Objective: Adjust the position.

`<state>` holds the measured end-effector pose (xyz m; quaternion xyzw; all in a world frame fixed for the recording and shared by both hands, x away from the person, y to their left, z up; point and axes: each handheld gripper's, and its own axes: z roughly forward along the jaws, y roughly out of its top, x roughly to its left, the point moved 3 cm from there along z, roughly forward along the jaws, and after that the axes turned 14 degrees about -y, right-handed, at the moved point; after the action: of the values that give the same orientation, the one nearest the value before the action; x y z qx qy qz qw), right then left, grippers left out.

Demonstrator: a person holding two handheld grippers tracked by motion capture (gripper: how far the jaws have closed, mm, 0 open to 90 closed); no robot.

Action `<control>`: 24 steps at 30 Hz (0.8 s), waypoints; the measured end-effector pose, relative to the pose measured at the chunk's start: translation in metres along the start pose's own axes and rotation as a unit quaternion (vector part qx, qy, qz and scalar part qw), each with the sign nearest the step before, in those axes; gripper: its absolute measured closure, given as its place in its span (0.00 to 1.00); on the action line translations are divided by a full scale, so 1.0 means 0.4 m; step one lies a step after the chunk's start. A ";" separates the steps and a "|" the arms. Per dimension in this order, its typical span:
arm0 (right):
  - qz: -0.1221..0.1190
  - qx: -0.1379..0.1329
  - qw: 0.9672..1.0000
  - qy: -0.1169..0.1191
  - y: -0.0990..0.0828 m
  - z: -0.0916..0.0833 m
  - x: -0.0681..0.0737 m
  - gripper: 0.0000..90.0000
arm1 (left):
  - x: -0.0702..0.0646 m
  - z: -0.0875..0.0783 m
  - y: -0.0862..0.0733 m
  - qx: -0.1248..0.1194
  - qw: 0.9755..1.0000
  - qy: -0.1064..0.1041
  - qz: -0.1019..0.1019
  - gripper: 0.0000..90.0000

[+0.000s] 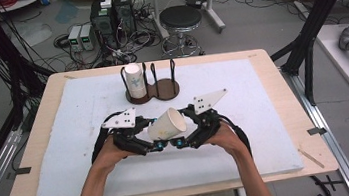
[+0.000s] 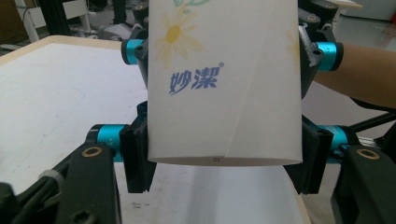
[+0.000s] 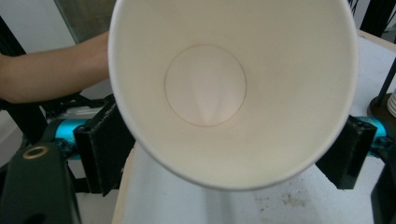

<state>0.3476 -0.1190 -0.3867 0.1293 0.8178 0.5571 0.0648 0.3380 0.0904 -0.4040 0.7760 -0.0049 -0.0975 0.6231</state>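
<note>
The cup is held tilted above the counter by 2 claws: left claw clamped near its base, right claw wide around its rim.

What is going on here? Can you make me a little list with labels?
held thing: paper cup, tipped on its side above the white mat
left gripper: shut on the cup's bottom end
right gripper: jaws on either side of the cup's open end
cup print: yellow flower, blue writing
cup holder: at the back, with another cup in its left slot
</note>
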 end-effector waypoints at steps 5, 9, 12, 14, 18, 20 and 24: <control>0.004 -0.015 1.000 0.007 0.002 0.003 0.001 0.19 | -0.001 0.003 -0.006 -0.001 1.000 0.000 0.002 0.41; 0.011 -0.025 1.000 0.011 0.004 0.002 0.001 0.19 | -0.001 0.005 -0.006 -0.009 1.000 -0.001 0.003 0.41; 0.015 -0.032 0.999 0.014 0.005 0.001 0.000 0.19 | -0.001 0.006 -0.005 -0.011 1.000 -0.004 0.005 0.41; 0.019 -0.034 0.999 0.014 0.005 0.000 -0.002 0.19 | -0.002 0.008 -0.004 -0.013 1.000 -0.006 0.006 0.41; 0.021 -0.039 0.999 0.013 0.005 0.002 -0.005 0.19 | -0.004 0.010 -0.003 -0.013 1.000 -0.009 0.011 0.41; 0.022 -0.042 0.999 0.017 0.006 0.003 -0.004 0.22 | -0.004 0.012 -0.004 -0.012 1.000 -0.010 0.008 0.41; 0.018 -0.051 0.998 0.024 0.007 0.005 -0.003 0.26 | -0.003 0.013 -0.004 -0.010 1.000 -0.012 0.009 0.41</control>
<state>0.3497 -0.1168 -0.3846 0.1274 0.7871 0.6021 0.0418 0.3358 0.0858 -0.4066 0.7684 -0.0182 -0.1014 0.6317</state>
